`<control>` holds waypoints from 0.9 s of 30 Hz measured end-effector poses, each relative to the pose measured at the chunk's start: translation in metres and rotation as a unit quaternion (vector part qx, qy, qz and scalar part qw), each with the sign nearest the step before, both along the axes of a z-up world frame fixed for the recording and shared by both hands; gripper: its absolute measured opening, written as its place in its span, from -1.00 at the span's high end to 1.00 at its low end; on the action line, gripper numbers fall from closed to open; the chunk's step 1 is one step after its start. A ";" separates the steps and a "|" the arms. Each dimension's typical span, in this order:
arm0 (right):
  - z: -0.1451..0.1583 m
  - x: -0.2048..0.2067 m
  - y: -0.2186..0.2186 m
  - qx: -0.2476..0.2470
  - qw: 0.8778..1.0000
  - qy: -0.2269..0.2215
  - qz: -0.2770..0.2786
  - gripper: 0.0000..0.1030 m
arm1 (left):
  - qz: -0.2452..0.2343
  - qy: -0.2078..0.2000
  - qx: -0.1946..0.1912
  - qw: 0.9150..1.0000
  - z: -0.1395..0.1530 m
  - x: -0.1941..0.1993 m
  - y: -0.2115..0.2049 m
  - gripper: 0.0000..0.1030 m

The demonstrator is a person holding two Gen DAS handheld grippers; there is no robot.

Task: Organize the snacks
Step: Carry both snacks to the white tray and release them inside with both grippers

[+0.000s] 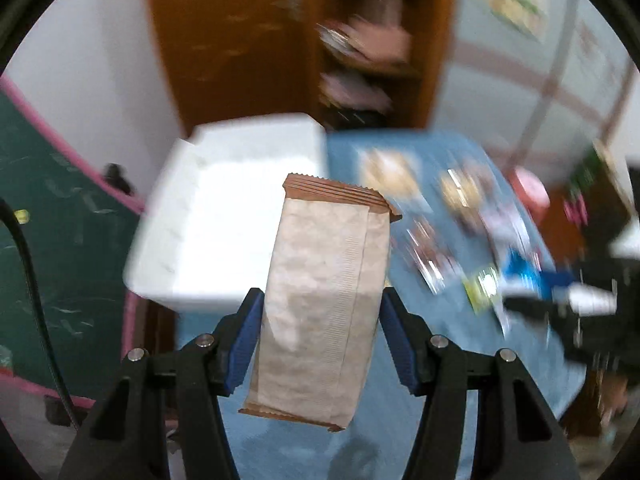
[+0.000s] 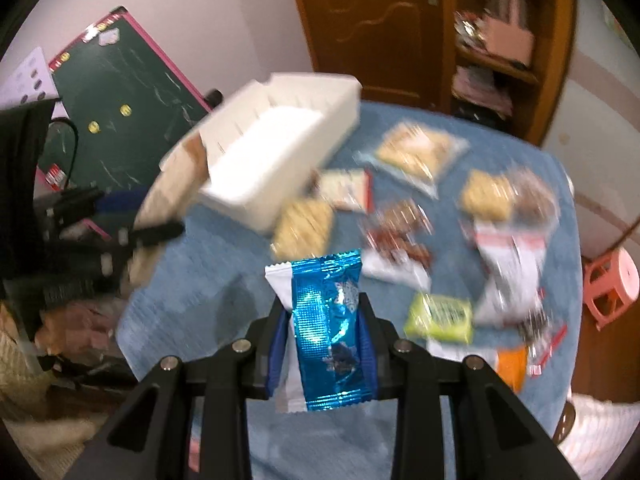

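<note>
At centre of the left wrist view, the left claw [image 1: 320,312] clenches a tan snack packet [image 1: 324,292] with brown crimped ends, lifted above the blue-covered worktop [image 1: 440,344]; the white bin [image 1: 232,216] lies just behind it, upper left. In the right wrist view, the right claw [image 2: 324,320] grips a blue foil snack [image 2: 326,328], with loose snacks scattered to its right. Both pickups look done; next, each packet probably needs carrying over the bin's open top before release.

The left gripper [image 1: 320,312] clamps a tan packet [image 1: 320,300] between its blue pads, while the right gripper [image 2: 324,312] pinches a blue wrapper [image 2: 326,320].
</note>
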State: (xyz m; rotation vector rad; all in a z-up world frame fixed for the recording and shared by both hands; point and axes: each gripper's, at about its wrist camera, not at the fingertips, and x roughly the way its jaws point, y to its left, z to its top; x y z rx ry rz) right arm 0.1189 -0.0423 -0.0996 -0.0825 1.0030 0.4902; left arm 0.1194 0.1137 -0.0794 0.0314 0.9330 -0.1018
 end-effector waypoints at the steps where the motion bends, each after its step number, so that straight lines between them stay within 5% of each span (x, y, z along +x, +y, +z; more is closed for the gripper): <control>1: 0.008 0.008 0.010 0.003 1.000 -0.005 0.002 0.37 | 0.017 -0.009 0.000 1.000 0.010 0.007 0.013 -0.11; 5: 0.041 0.053 0.051 0.034 0.999 -0.015 0.002 0.37 | 0.069 -0.047 0.002 0.997 0.039 0.045 0.051 -0.11; 12: 0.056 0.131 0.106 0.085 0.996 0.006 -0.010 0.35 | 0.121 -0.042 0.020 0.992 0.036 0.112 0.092 -0.11; 18: 0.028 0.168 0.135 0.088 0.995 0.046 -0.019 0.34 | 0.144 -0.008 -0.001 0.990 0.004 0.149 0.113 -0.15; 22: 0.000 0.185 0.140 0.102 0.990 0.090 -0.026 0.31 | 0.149 0.009 -0.028 0.988 -0.015 0.160 0.119 -0.76; 27: -0.025 0.188 0.136 0.124 0.984 0.123 -0.029 0.18 | 0.151 0.028 -0.060 0.986 -0.031 0.163 0.133 -0.77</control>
